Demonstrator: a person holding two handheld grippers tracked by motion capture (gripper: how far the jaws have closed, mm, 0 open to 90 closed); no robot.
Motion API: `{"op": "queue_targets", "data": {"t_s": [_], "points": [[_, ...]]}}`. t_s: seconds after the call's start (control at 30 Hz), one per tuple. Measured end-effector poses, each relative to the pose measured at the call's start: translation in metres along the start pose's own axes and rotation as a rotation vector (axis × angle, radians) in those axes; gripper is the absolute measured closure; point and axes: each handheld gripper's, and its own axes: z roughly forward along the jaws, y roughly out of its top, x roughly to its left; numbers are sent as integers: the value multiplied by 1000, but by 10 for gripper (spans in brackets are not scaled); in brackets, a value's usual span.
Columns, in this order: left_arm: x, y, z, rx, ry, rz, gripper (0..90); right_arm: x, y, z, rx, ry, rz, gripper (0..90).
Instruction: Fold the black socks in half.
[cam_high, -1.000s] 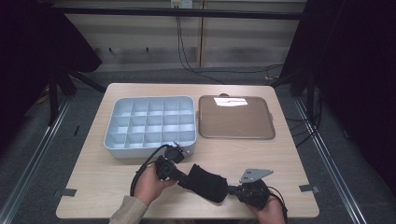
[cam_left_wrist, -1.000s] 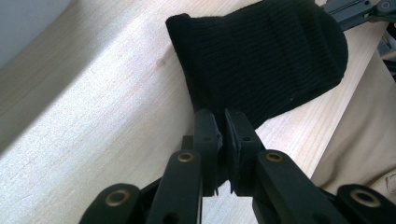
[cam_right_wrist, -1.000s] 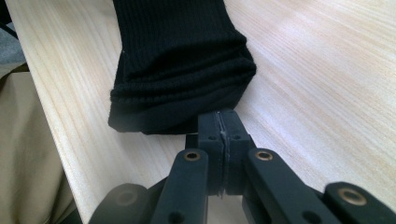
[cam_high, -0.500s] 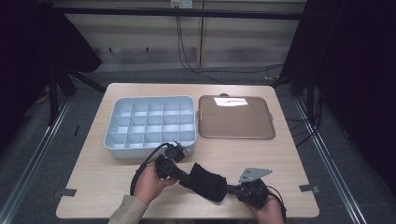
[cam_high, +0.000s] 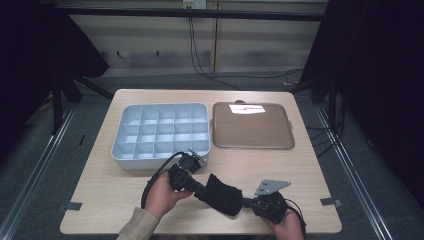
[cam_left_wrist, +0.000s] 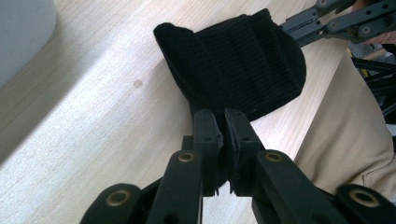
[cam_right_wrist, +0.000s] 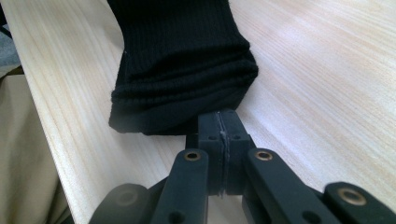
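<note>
Sock (cam_high: 222, 194), black ribbed, stretched between both grippers near front edge of worktop (cam_high: 110, 200), low over the wood. Right gripper (cam_right_wrist: 223, 122) clamped shut on one end, near front right. Left gripper (cam_left_wrist: 222, 122) pinching the opposite end, jaws nearly closed on fabric. Long axis runs left gripper to right gripper, slanting toward front right. Farther back: grey compartment tray (cam_high: 120, 150) just beyond left gripper, brown flat tray (cam_high: 252, 127) beside it. Left hand nearer the compartments.

sock (cam_right_wrist: 180, 65) top cut off by frame edge, its pinched edge hidden between jaws
</note>
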Motion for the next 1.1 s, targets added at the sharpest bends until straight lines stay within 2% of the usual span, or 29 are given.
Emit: {"op": "queue_targets", "data": {"t_s": [0.1, 0.13, 0.4, 1.1], "points": [[-2, 1, 0, -4, 0, 2, 845, 0, 0, 0, 0, 1, 0, 890], [-2, 2, -1, 5, -2, 14, 845, 0, 0, 0, -1, 0, 0, 890], [-7, 7, -1, 4, -5, 15, 846, 1, 0, 1, -1, 2, 1, 890], [-18, 17, 5, 46, -24, 42, 853, 2, 1, 2, -4, -2, 15, 891]]}}
